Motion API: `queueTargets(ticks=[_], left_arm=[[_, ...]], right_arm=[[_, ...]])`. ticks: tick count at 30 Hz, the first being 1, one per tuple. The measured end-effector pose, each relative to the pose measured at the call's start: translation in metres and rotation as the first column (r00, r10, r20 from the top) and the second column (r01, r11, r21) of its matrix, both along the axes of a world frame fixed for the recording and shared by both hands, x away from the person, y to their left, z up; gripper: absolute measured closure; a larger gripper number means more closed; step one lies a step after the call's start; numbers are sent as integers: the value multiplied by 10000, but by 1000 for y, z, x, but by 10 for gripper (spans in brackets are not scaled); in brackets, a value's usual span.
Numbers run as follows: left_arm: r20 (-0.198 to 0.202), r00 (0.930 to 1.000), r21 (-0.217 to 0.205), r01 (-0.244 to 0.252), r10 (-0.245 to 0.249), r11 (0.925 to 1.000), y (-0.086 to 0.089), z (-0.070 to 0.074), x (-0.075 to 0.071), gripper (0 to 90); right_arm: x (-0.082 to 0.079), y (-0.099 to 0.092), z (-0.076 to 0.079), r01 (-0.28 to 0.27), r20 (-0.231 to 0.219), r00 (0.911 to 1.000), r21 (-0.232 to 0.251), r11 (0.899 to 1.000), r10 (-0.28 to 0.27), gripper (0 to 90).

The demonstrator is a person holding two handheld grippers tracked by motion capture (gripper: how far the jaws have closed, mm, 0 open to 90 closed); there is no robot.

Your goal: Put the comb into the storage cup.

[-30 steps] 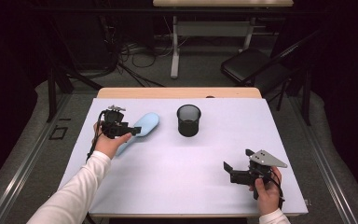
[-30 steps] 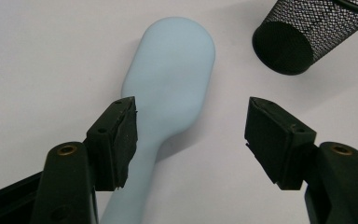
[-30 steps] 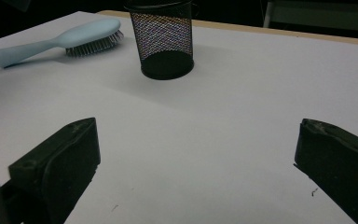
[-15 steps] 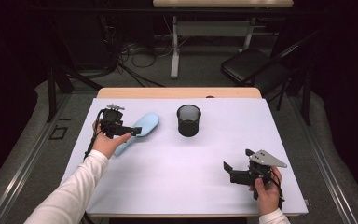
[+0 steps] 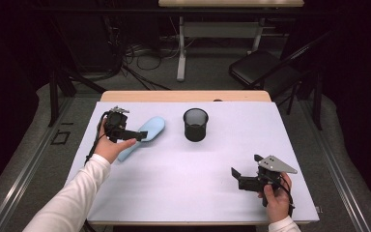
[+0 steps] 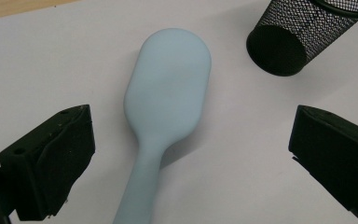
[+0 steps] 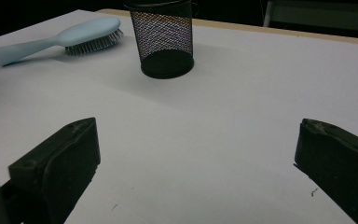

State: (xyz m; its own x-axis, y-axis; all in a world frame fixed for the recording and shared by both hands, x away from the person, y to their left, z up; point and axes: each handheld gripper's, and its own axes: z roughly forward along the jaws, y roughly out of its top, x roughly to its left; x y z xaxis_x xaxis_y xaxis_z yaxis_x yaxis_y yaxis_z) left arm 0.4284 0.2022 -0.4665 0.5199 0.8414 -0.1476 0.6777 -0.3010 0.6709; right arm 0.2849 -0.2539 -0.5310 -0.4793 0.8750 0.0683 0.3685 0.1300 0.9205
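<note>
Left claw just opened wide, right claw open too.

The white surface lies bare between the two hands. A mesh cup stands upright near the far edge, just beside the hairbrush, with a narrow gap between them.

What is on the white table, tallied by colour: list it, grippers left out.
Light blue: 1, the hairbrush, lying bristles down
Black: 1, the mesh cup, standing upright
Total: 2
</note>
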Motion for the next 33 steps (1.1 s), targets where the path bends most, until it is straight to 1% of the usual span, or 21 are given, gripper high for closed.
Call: queueTargets(ticks=[2,3,6,10,12,15,19,21,24,25,26,27,30,33], left_arm=[[54,10000,80,37,-37,10000,0,1,0,5],[95,9998,193,179,-181,9997,0,2,0,5],[177,9996,260,231,-236,9994,-1,3,0,5],[206,9993,205,310,-314,9993,0,3,1,5],[169,9993,216,327,-331,9992,0,3,1,7],[19,9992,51,392,-392,9992,2,4,2,14],[-14,9992,74,405,-405,9992,3,4,3,14],[-81,9991,253,425,-423,9988,4,4,4,14],[-48,9990,309,444,-443,9985,5,4,5,14],[-27,9988,458,499,-498,9977,5,4,6,14],[-27,9988,458,499,-498,9977,5,4,6,14],[2,9986,594,531,-532,9968,5,4,7,14],[19,9985,690,548,-550,9961,5,3,8,15],[-1,9976,754,687,-689,9948,4,1,10,15]], right_arm=[[0,0,0,11,-21,10000,-5,10000,-11,0],[0,0,0,12,-20,10000,-1,10000,-12,0],[0,0,0,1,0,10000,-1,10000,-1,0],[0,0,0,7,-18,10000,-17,10000,-7,0],[0,0,0,0,-15,10000,-2,10000,0,0],[0,0,0,-10,-45,10000,-20,10000,10,0],[0,1,0,-6,-53,10000,-45,10000,6,0],[0,1,0,-6,-74,10000,-18,10000,6,0],[0,1,0,-12,-85,10000,-5,10000,12,0],[0,1,0,-13,-45,10000,-37,10000,13,0],[0,1,0,-13,-45,10000,-37,10000,13,0],[0,1,-1,-6,-47,10000,-34,10000,6,0],[0,1,0,-14,-45,10000,-32,10000,14,0],[0,1,-1,-22,-49,10000,-51,10000,22,0]])
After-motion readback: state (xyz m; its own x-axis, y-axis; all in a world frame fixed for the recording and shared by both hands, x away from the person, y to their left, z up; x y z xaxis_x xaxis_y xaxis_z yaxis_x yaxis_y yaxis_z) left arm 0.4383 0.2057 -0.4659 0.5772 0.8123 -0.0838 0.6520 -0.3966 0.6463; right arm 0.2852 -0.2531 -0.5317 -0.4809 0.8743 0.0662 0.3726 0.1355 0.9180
